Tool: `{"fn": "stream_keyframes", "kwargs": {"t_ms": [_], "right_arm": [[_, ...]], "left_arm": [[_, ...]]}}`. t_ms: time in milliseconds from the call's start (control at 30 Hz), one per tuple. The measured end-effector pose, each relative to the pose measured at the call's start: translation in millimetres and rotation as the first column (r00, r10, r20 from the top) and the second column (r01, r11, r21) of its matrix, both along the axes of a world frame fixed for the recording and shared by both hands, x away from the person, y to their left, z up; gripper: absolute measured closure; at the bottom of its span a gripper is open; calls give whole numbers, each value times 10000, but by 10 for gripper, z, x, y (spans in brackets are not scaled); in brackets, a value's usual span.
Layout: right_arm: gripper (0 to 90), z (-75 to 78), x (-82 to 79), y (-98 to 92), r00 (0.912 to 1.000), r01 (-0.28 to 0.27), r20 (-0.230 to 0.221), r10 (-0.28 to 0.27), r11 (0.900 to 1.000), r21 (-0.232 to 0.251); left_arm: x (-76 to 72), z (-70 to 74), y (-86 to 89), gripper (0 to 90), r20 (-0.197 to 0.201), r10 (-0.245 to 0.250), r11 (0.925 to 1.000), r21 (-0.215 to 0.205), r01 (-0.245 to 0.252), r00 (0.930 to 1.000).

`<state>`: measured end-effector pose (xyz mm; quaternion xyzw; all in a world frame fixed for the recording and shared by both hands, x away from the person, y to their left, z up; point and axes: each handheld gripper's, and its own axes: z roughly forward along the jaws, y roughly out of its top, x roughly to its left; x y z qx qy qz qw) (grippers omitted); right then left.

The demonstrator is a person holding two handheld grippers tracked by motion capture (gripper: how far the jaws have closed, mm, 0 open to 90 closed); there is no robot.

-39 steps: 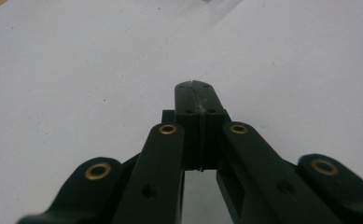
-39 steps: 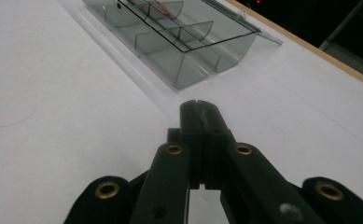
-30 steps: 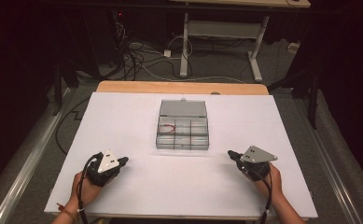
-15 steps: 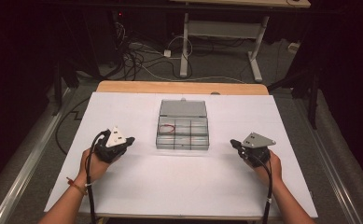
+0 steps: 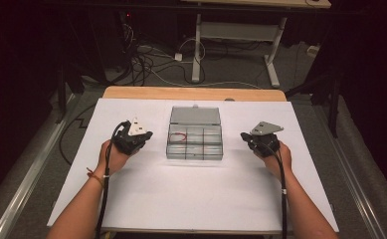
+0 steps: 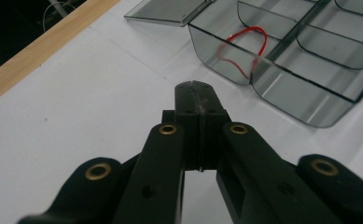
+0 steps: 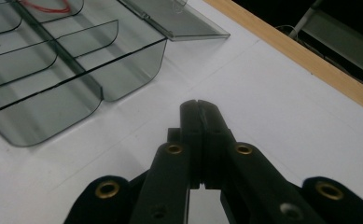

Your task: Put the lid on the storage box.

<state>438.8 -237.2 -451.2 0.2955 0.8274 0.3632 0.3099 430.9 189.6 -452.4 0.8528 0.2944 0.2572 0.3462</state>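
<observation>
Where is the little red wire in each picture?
High view: the red wire lies in the back left compartment of the clear box, mid-table.
Left gripper view: the wire is at top centre, in the box's near corner compartment.
Right gripper view: it is at the top left edge.
Shared landmark: the box's open lid.

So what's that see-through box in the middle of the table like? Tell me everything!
The see-through box looks like smoky grey plastic. It sits flat on the white table, between the two hands. Thin walls split it into small compartments. Its lid is flipped open and lies flat behind it. A thin red wire loop rests in one far-row compartment, on the left in the high view; the others look empty. No tongs touch it.
</observation>
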Motion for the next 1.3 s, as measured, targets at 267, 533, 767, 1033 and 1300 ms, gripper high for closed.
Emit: {"fn": "stream_keyframes", "kwargs": {"t_ms": [267,533,767,1033,1300], "right_arm": [[900,36,264,143,9996,-39,-268,36,9999,-135],[900,-7,530,346,9980,-85,-626,50,9983,-569],[900,-56,733,470,9956,9,-936,-65,9982,-592],[900,-111,936,508,9908,292,-1292,-391,9966,-776],[900,-224,1043,583,9901,470,-1272,-594,9941,-978]], "left_arm": [[284,49,-165,876,-195,120,9999,84,-118,9997],[550,-2,-251,876,-389,299,9995,123,-294,9988],[765,-84,-243,876,-895,542,9983,-177,-560,9945],[920,-163,-361,876,-1258,487,9978,-390,-540,9909],[1010,-310,-494,876,-1410,667,9975,-138,-694,9878]]}}
